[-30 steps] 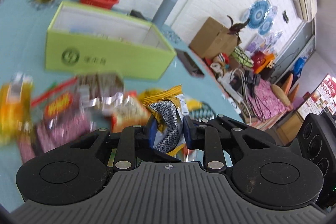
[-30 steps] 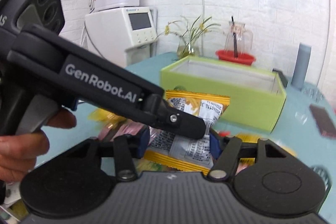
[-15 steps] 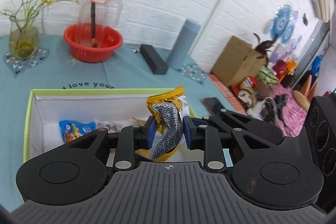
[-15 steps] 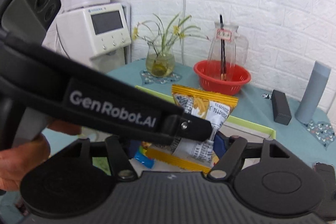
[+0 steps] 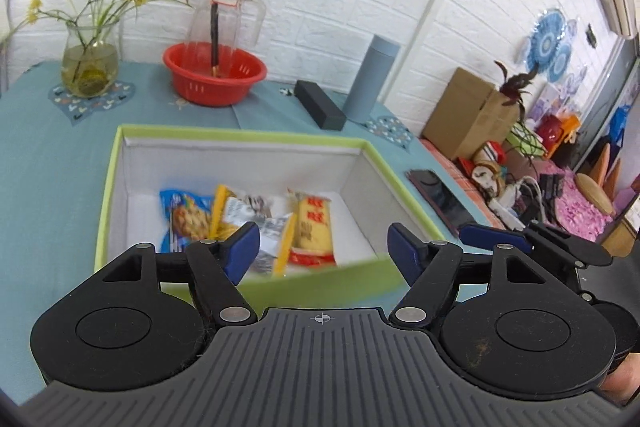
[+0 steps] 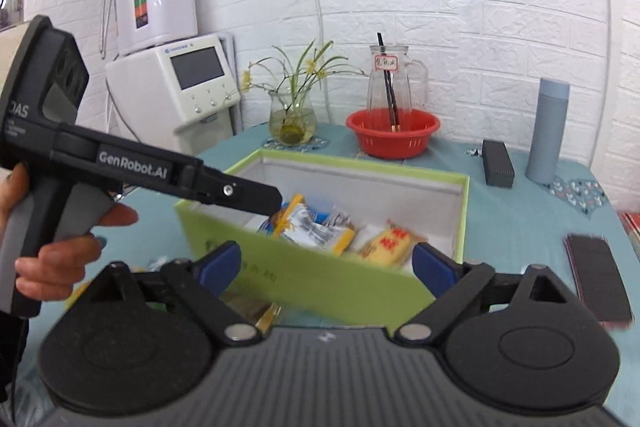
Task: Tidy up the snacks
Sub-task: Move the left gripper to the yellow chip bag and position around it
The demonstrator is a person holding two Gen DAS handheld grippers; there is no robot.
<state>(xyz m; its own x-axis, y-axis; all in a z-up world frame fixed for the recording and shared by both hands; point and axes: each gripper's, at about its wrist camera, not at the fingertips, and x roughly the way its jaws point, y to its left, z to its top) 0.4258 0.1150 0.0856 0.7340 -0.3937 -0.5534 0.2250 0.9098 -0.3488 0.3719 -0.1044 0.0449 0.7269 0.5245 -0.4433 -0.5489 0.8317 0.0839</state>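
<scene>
Two grippers, left and right, now spread empty; released snack packets lie inside green box, so sorting advances.

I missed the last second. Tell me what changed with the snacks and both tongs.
Both tongs, left and right, opened and released their yellow-edged packets, which now lie in the green box. The red basket, vase and table stayed put.

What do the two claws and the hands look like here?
Both the left claw and the right claw are matte black linkages with blue fingertip pads above a ribbed grey base. White "GenRobot.AI" lettering marks the left one's side. The left hand is bare, with teal-painted nails.
</scene>
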